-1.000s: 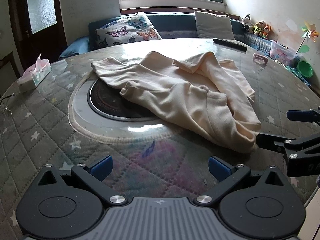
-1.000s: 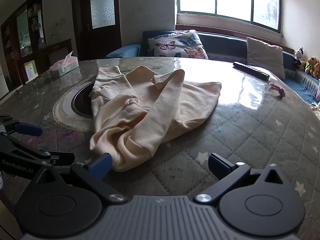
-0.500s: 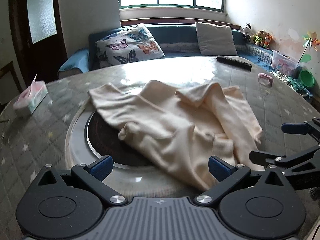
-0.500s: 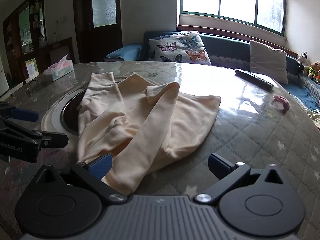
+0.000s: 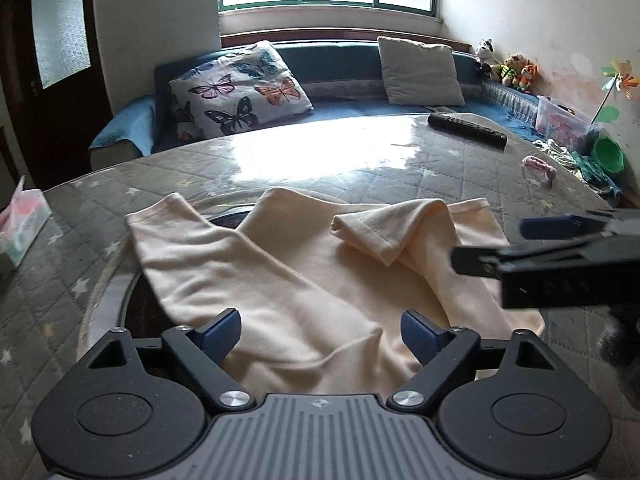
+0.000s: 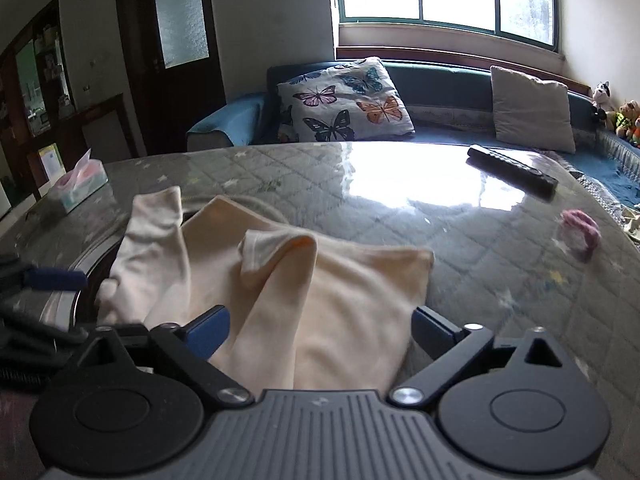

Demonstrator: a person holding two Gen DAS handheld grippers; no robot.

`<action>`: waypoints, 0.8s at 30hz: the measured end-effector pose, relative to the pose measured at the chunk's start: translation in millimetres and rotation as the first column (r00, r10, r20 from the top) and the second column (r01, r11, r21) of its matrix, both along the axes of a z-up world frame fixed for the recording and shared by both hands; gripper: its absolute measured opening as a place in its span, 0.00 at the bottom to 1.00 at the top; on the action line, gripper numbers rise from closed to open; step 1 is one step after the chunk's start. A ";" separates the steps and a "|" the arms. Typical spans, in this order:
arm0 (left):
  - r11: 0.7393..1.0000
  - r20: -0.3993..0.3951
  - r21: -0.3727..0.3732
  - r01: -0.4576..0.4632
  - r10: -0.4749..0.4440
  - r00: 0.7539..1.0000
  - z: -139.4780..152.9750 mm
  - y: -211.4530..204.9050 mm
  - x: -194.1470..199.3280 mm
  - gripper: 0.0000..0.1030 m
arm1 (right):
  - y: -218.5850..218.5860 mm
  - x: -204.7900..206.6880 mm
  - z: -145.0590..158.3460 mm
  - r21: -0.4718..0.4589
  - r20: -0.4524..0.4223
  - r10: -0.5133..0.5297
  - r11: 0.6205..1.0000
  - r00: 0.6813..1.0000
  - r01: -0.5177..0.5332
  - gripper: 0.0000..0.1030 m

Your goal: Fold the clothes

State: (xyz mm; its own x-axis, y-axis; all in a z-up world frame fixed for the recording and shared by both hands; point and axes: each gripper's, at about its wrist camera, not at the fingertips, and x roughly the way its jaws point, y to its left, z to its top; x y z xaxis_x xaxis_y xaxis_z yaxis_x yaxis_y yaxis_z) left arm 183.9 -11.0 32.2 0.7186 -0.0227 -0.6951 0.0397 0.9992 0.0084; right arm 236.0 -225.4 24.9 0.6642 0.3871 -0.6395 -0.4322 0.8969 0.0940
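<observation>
A cream long-sleeved garment (image 5: 304,280) lies crumpled on the round quilted table (image 5: 360,168), one sleeve folded over its middle. It also shows in the right wrist view (image 6: 328,304). My left gripper (image 5: 320,330) is open, its blue-padded fingers spread just over the garment's near edge. My right gripper (image 6: 320,330) is open too, above the garment's near right part; it shows from the side in the left wrist view (image 5: 520,248). The left gripper's finger (image 6: 56,280) shows at the left of the right wrist view. Neither holds cloth.
A tissue box (image 5: 20,220) sits at the table's left. A black remote (image 5: 466,130) and a pink hair tie (image 5: 540,166) lie at the far right. A dark round inset (image 5: 132,308) is under the garment. A sofa with cushions (image 5: 240,92) stands behind.
Both grippers have moved forward and now hover over the garment's near edge. Both stay open. The garment has not visibly moved.
</observation>
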 end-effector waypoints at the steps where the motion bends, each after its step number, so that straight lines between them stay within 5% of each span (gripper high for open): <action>1: 1.000 -0.003 -0.001 0.005 -0.005 1.000 -2.1 -0.5 4.2 0.82 | 2.1 7.8 -0.9 0.007 -0.010 0.001 1.000 1.000 -0.001 0.90; 3: 1.000 -0.015 0.001 0.016 -0.016 1.000 -7.0 -1.9 11.6 0.78 | 5.2 22.0 -3.5 0.022 -0.027 0.005 1.000 1.000 -0.004 0.88; 10: 0.999 -0.075 -0.016 0.050 -0.051 0.996 -27.2 -2.0 25.9 0.31 | 20.5 57.5 -21.2 0.025 -0.086 0.012 1.000 0.996 -0.010 0.71; 14: 0.998 -0.062 -0.021 0.061 -0.062 0.996 -25.4 3.4 19.9 0.08 | 22.5 61.9 -28.3 0.042 -0.118 0.034 0.999 0.992 -0.030 0.30; 18: 0.999 -0.032 -0.026 0.047 -0.047 0.998 -17.0 11.9 9.2 0.05 | 19.9 52.1 -19.8 0.043 -0.086 0.045 0.998 0.995 -0.042 0.11; 24: 0.999 0.010 -0.032 0.034 -0.034 0.999 -3.2 21.7 -9.0 0.04 | -5.7 29.2 2.5 0.054 -0.017 0.008 0.999 1.000 -0.007 0.02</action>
